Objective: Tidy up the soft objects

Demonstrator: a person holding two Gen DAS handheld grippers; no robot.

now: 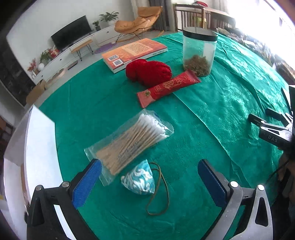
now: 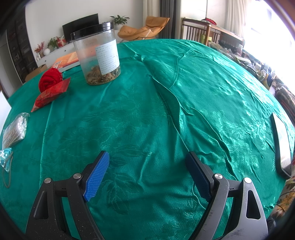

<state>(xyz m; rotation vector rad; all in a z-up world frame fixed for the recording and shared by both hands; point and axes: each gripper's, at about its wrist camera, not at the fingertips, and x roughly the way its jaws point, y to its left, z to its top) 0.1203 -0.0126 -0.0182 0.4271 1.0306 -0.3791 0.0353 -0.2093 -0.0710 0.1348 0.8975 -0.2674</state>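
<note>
Blue pouch between spread left tongs

1. A white wall backs a long white low cabinet that carries a dark television and potted plants.
2. An orange lounge chair sits beside grey curtains.
3. Wooden chairs stand near the bright window (overexposed, no detail).
</note>
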